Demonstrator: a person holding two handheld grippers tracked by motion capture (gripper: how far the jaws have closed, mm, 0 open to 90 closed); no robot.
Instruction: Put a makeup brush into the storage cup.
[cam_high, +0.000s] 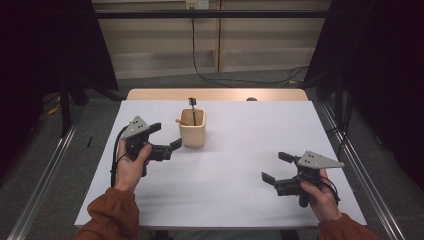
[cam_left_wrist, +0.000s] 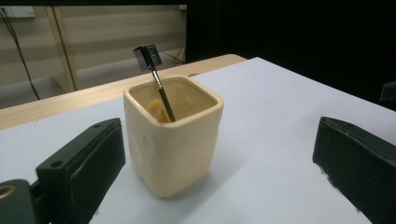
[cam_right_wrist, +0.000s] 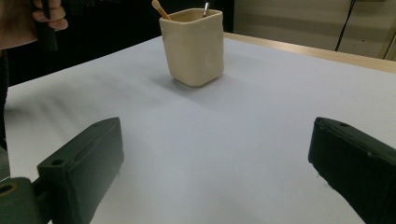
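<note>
Just beside the cup (cam_high: 192, 128) — left tool (cam_high: 166, 135), jaws wide.

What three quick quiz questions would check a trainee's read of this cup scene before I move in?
1. True or false: the left gripper is shut on the cream cup.
2. Which gripper is nearer the cup: A left, B right?
3. Fill in: the black-headed brush stands ____ the cup.

Key:
1. False; its jaws stand open, apart from the cup.
2. A.
3. Inside, leaning, beside a pale wooden stick.
</note>
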